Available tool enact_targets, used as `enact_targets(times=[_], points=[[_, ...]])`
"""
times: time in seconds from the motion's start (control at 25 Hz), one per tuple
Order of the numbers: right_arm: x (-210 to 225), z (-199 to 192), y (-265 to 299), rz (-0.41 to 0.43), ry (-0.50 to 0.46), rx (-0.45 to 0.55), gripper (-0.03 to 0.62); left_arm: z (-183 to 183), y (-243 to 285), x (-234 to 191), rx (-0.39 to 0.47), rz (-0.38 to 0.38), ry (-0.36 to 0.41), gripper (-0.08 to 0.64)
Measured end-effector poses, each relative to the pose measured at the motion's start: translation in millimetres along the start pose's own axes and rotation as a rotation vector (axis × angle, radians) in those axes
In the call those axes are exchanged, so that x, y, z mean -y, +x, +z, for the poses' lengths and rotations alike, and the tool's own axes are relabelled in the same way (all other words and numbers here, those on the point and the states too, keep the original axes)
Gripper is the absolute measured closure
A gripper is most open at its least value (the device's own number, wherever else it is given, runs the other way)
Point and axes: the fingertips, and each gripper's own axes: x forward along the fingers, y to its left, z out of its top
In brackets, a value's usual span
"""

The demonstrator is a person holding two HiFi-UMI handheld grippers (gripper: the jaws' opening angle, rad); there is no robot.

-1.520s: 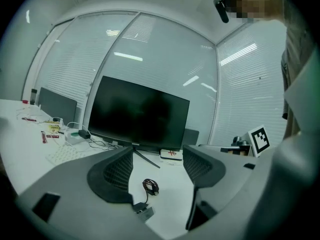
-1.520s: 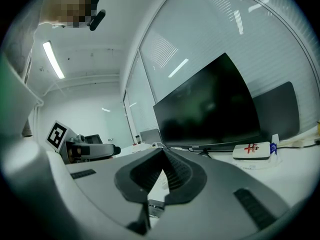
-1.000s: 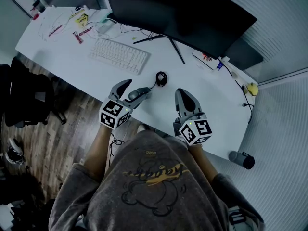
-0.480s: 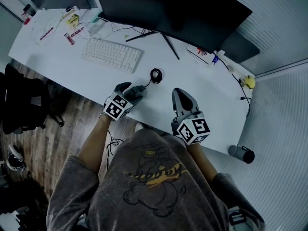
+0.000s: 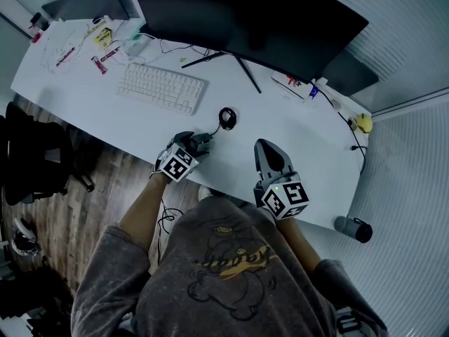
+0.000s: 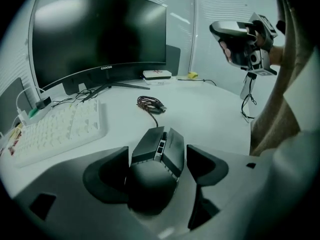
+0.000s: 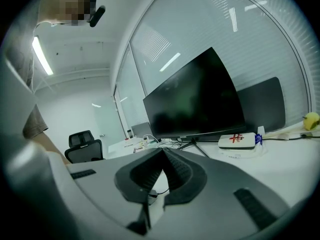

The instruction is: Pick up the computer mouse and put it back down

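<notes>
Against the head view of a second ago, the left hand-held gripper (image 6: pixel 159 153) sits lower and nearer the bench edge, tipped more steeply down, and the mouse (image 6: pixel 150 184) is down with it. Its jaws have just been opening and now stand spread, with the mouse still between them.

- Left gripper view: a thin gap shows between the right pad and the mouse's flank. The left pad is just beside the other flank; contact there cannot be ruled out, but nothing looks squeezed.
- The mouse appears to rest on the bench (image 5: pixel 302 132), near its front edge, buttons pointing away toward the monitor (image 5: pixel 266 12).
- Its cable (image 5: pixel 226 118) runs forward into a small coil just beyond it. The keyboard (image 5: pixel 161 88) lies well apart to the left.
- The right hand-held gripper (image 7: pixel 161 156) hovers above the bench off to the right, jaws pressed together at the tips, nothing between them. It takes no part here.

Reading for the task: the put-down looks all but done, since the grip is released and the mouse's weight seems to be on the bench. What remains is to draw the left hand-held gripper back clear. The risk is a pad dragging the mouse or snagging the cable.
</notes>
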Motion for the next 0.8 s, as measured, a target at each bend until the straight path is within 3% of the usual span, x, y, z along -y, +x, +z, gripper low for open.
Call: enact_targets(times=[0.6,0.8], points=[[13,-3,2,-0.040,0.022,-0.008,0.594,0,5,1,-0.012,-0.005,0.030,0.224],[15,-4,4,-0.045,0.020,-0.011,0.594,1,5,1,0.008,-0.013,-0.014,0.235]])
